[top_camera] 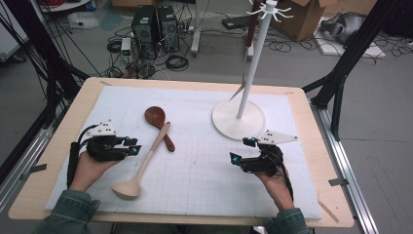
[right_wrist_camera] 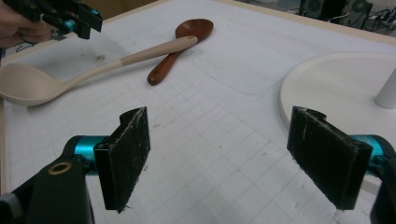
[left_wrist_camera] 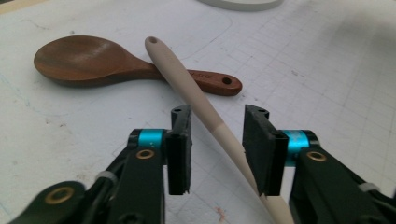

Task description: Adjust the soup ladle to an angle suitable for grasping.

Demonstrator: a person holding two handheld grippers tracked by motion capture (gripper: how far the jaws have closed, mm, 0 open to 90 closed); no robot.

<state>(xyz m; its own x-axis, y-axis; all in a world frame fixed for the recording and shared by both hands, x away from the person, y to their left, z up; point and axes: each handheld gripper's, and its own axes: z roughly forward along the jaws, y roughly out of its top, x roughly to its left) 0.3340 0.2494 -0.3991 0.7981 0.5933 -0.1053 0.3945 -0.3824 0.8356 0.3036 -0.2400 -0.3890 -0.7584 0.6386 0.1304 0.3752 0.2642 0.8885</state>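
A pale beige ladle [top_camera: 146,163] lies on the white mat, its handle crossing over the handle of a brown wooden spoon [top_camera: 156,117]. My left gripper [top_camera: 134,145] is at the ladle's handle. In the left gripper view the beige handle [left_wrist_camera: 187,79] runs between the jaws of the left gripper [left_wrist_camera: 217,140], close to the right-hand pad, with a gap to the other pad. The brown spoon [left_wrist_camera: 84,60] lies beyond. My right gripper [top_camera: 242,150] hovers open over bare mat, and nothing lies between the jaws of the right gripper [right_wrist_camera: 224,154].
A white hanging stand with a round base [top_camera: 229,124] and a tall pole [top_camera: 253,68] stands at the mat's back right, just beyond my right gripper. The gridded mat [top_camera: 204,170] covers most of the wooden table. Computers and cables lie on the floor behind.
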